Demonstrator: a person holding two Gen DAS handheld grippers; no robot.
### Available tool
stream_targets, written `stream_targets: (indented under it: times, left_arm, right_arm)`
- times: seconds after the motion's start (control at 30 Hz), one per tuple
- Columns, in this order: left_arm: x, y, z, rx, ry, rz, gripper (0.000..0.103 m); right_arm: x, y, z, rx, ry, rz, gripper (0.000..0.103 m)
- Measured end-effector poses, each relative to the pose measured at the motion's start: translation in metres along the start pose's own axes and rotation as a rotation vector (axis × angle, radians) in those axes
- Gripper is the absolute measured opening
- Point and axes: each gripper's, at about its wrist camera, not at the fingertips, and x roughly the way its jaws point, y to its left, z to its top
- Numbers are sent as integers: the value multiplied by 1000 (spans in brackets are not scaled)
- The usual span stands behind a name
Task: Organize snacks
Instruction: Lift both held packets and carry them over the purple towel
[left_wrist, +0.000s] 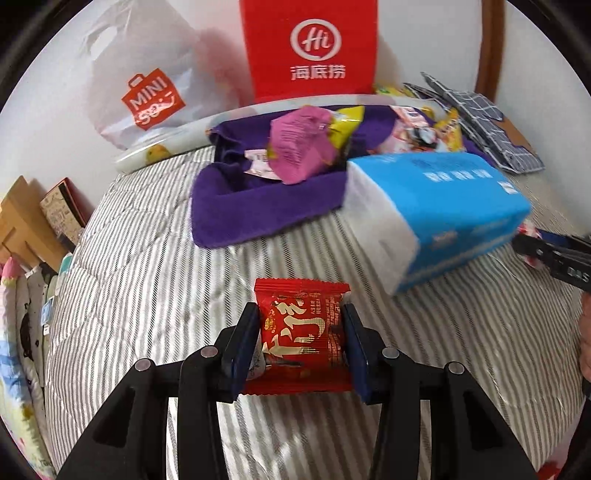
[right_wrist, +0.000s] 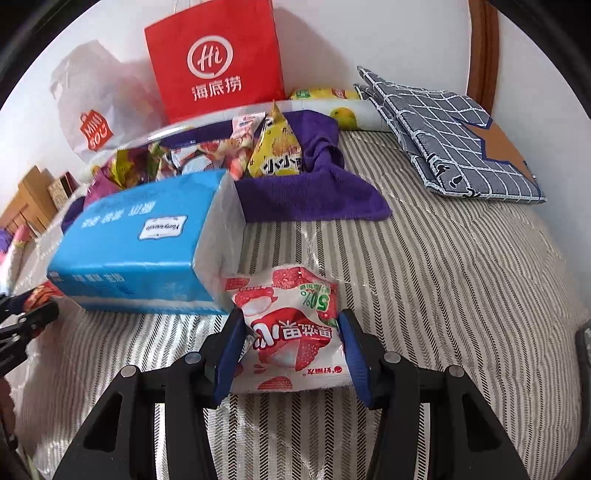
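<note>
Left wrist view: the left claw (left_wrist: 301, 341) gripped a red packet (left_wrist: 303, 332) between its pads, above the striped bed (left_wrist: 147, 240), near a blue tissue pack (left_wrist: 443, 206).

Right wrist view: the right claw (right_wrist: 291, 345) gripped a lychee packet (right_wrist: 291, 332) just beside that pack; more snacks (right_wrist: 275, 147) lay on a purple towel (right_wrist: 314, 192) behind.
</note>
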Motion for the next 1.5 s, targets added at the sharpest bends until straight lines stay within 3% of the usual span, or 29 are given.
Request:
stream_targets:
  times: [0.3,0.47,0.9,1.5]
  left_arm:
    - [21,7,9,-66,-12,1,45]
    - [23,12,10,-97,-6,-35,44]
    - [24,11,10,-99,-5,-40,45]
    - [20,19,10,-144,-2,-105,44]
  right_arm:
    - [0,-1,0,4,1,8,51]
    - [1,0,1,2,1,5,52]
    - [4,7,0,-35,11,-35,53]
    - [-5,-12,0,64,-11,66,48]
